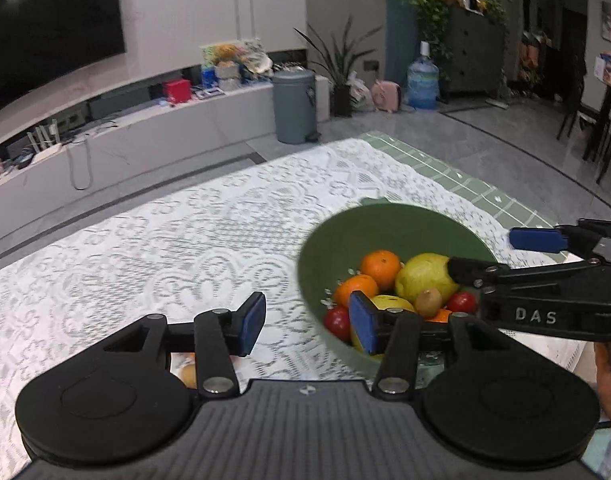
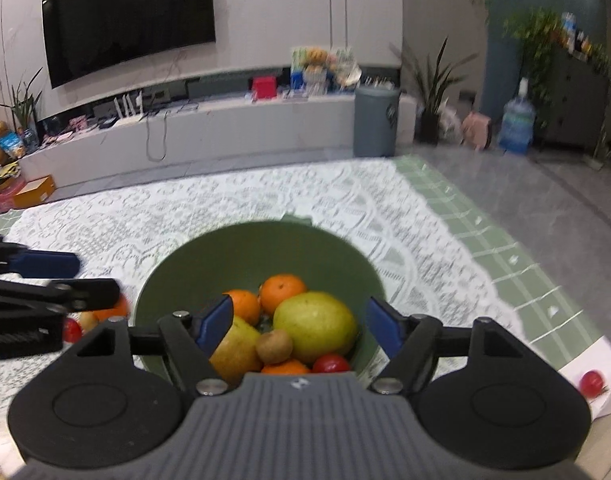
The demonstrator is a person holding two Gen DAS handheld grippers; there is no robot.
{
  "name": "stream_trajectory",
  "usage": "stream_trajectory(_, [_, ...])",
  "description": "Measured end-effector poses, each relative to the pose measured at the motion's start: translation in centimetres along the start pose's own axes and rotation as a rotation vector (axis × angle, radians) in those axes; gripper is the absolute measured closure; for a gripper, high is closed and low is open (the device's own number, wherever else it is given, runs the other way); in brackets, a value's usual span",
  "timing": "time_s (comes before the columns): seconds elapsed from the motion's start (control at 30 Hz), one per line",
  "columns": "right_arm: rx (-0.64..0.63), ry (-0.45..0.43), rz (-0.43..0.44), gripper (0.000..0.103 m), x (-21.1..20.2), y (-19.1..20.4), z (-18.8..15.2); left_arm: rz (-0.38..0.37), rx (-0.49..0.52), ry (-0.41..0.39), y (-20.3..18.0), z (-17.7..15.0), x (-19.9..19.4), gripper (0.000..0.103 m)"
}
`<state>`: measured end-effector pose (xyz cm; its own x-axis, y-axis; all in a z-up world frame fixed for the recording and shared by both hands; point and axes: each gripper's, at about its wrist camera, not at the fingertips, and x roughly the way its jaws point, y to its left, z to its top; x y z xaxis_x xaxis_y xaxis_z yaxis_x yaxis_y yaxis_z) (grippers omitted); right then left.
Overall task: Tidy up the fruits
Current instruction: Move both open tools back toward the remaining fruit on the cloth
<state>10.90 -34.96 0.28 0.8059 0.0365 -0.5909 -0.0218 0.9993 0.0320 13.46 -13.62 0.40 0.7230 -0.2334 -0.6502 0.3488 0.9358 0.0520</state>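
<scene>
On the lace tablecloth (image 2: 265,200) sits the green bowl (image 2: 249,248), and I have both grippers hovering at its near side. My right gripper (image 2: 297,326) looks straight down into the bowl with its fingers spread wide and nothing between them; my left gripper (image 1: 307,324) is just to the left of the bowl, also spread wide and empty. Inside I count two oranges (image 2: 283,292), a large yellow-green pear (image 2: 315,328), a second yellowish fruit (image 2: 235,350) partly behind my left pad, a kiwi (image 2: 274,346), a small red fruit (image 2: 331,363) and a slice of something orange at the near wall. More fruit lies outside: a red one (image 2: 591,385) on a white sheet at the far right, and a few pieces (image 2: 105,314) left of the bowl, half hidden by the left gripper's fingers. I judge we are at the picking stage, with no fruit yet chosen. The next move, as I read it, calls for lowering the right gripper over one piece, probably the kiwi or pear since they lie uppermost, and closing gently so the rounded skin does not squirt sideways against its neighbours.
</scene>
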Motion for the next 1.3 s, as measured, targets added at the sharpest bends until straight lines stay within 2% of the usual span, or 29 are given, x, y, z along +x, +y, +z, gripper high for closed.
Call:
stream_trajectory(0.07, [-0.004, -0.033, -0.015, 0.031, -0.7, 0.3, -0.1, 0.019, -0.017, -0.01, 0.7, -0.1, -0.9, 0.046])
stream_trajectory(0.2, [0.05, -0.066, 0.017, 0.03, -2.0, 0.9, -0.2, 0.056, -0.05, -0.035, 2.2, -0.7, -2.9, 0.046])
stream_trajectory(0.37, [0.061, -0.096, 0.082, 0.03, -3.0, 3.4, -0.3, 0.081, -0.078, -0.052, 4.0, -1.6, -4.7, 0.046])
stream_trajectory(0.57, [0.012, -0.102, 0.162, 0.026, -3.6, 7.3, -0.5, 0.109, -0.081, -0.06, 6.1, -3.1, -6.0, 0.046])
stream_trajectory(0.77, [-0.07, -0.074, 0.207, 0.025, -2.9, 11.2, -0.9, 0.104, -0.122, -0.035, 8.7, -4.6, -6.2, 0.046])
stream_trajectory(1.0, [-0.16, -0.057, 0.197, 0.026, -1.8, 14.2, -1.9, 0.038, -0.19, 0.007, 11.6, -7.1, -5.1, 0.046])
stream_trajectory(1.3, [-0.226, -0.004, 0.207, 0.035, 0.6, 16.2, -2.4, -0.018, -0.158, 0.066, 12.8, -9.1, -2.2, 0.046])
